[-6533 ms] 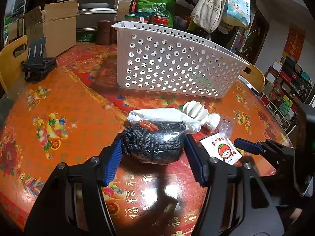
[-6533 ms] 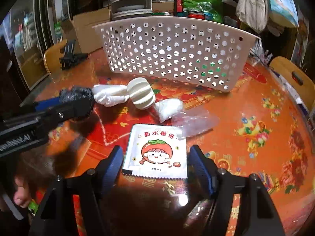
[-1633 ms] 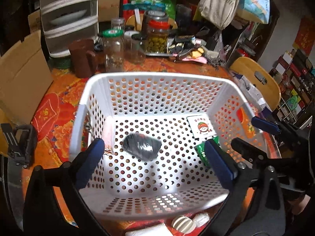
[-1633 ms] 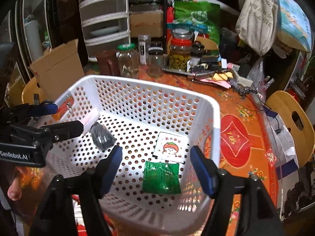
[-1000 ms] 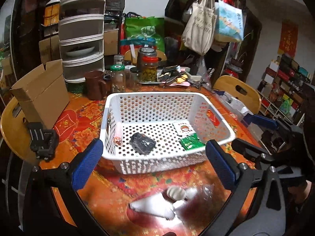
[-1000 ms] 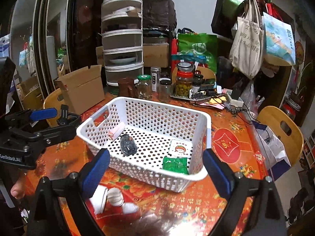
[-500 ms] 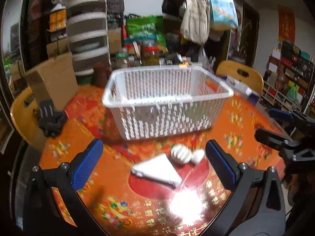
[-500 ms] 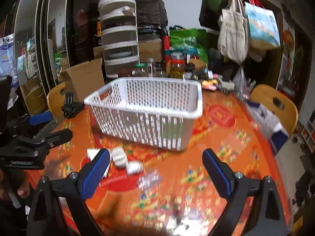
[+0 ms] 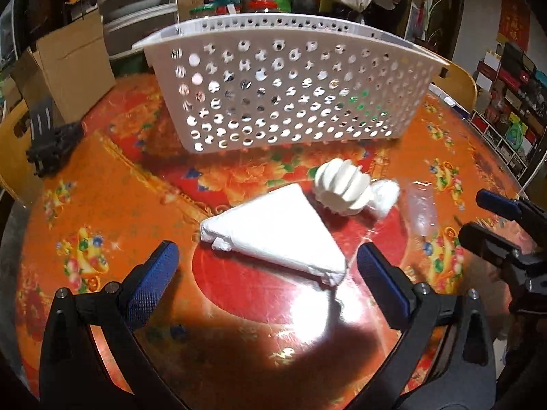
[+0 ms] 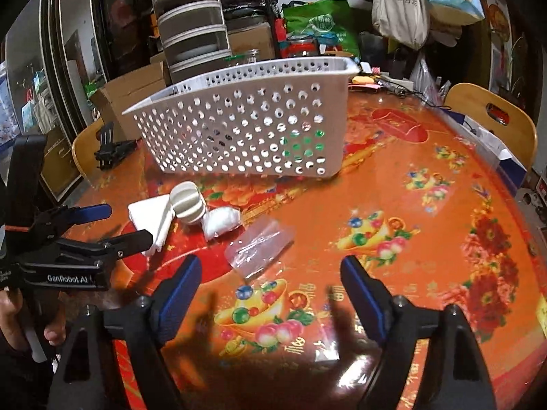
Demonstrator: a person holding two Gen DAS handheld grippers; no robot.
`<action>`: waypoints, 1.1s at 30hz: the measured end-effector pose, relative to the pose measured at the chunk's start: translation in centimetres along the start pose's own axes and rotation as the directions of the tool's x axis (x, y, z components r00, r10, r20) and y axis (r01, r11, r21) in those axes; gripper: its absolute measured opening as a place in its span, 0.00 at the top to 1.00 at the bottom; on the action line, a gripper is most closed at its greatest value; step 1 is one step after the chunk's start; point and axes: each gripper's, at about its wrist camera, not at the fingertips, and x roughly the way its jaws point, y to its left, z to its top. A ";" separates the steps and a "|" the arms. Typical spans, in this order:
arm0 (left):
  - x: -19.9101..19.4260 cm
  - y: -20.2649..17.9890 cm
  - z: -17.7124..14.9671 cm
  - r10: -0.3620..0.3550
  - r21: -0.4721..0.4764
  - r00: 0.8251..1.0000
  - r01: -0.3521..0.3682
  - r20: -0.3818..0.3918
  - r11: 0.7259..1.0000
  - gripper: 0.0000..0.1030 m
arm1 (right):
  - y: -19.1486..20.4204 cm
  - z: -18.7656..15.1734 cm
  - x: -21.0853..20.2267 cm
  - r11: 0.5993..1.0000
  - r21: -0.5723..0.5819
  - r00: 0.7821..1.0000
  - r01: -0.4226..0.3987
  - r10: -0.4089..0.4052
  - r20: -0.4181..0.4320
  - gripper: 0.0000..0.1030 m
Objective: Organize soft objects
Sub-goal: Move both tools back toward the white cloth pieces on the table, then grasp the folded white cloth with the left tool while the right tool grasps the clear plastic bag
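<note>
A white triangular soft packet (image 9: 273, 232) lies on the table in front of the white perforated basket (image 9: 290, 85). Beside it sit a white ribbed soft piece (image 9: 342, 186), a small white lump (image 9: 384, 198) and a clear plastic bag (image 9: 422, 212). My left gripper (image 9: 266, 256) is open, with its fingertips on either side of the packet's near edge and not touching it. My right gripper (image 10: 270, 270) is open with its jaws closing. The clear bag (image 10: 259, 246) lies just ahead of its fingertips, untouched. A green packet (image 10: 301, 147) shows through the basket's holes.
A glossy orange-red cloth covers the round table (image 10: 427, 205). A cardboard box (image 9: 68, 65) and a black stand (image 9: 51, 140) are at the left. Jars, stacked drawers (image 10: 191, 30) and bags crowd behind the basket. Wooden chairs (image 10: 492, 116) ring the table.
Both grippers have sunk from above the basket to just over the table, so the white pieces and clear bag are now close. The right jaws stand narrower than before.
</note>
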 end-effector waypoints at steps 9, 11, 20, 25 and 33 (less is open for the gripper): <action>2.1 1.6 0.5 -0.028 -0.047 1.000 0.028 -0.007 0.998 0.00 | 1.4 -0.1 2.2 0.999 -0.034 0.998 -0.027 0.025 -0.057 0.38; 2.4 1.7 0.9 -0.025 -0.046 1.000 0.025 -0.003 0.999 0.00 | 1.6 0.1 2.4 0.999 -0.041 0.998 -0.025 0.023 -0.061 0.38; 3.2 2.9 1.3 -0.087 -0.108 0.996 0.085 -0.020 0.991 0.01 | 1.6 1.0 3.7 0.999 -0.051 0.995 -0.019 0.014 -0.097 0.50; 3.3 2.7 1.2 -0.098 -0.097 0.995 0.095 -0.023 0.991 0.02 | 1.4 1.3 4.1 0.998 -0.052 0.995 -0.025 0.019 -0.100 0.56; 2.8 2.5 1.0 -0.103 -0.090 0.995 0.101 -0.012 0.991 0.19 | 1.4 1.2 4.0 0.998 -0.045 0.995 -0.042 0.037 -0.093 0.58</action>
